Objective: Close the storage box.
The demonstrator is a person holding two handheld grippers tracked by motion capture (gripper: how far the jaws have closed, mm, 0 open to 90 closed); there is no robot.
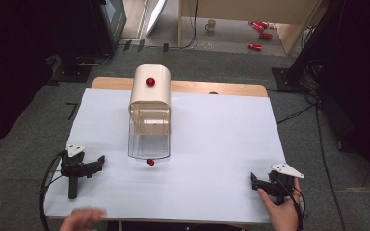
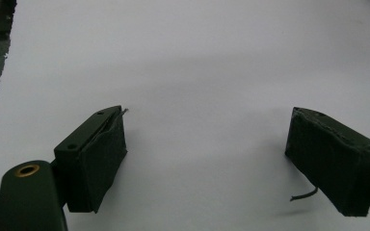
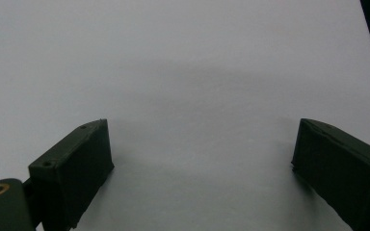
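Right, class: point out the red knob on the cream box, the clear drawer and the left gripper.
red knob (image 1: 150, 81), high view, its round top.
clear drawer (image 1: 148, 144), high view, its transparent floor.
left gripper (image 1: 100, 161), high view, between its open jaw tips.

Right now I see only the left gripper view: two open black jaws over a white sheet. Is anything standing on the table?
Observer: Yes, a cream box with a clear front part stands mid-table, a red knob at its near edge.
Operator: Is a hand on my gripper?
Observer: No, the left gripper lies on the sheet; the left hand is apart, at the table's near edge.
Operator: And the other one?
Observer: The right hand holds the right gripper, jaws open, empty.
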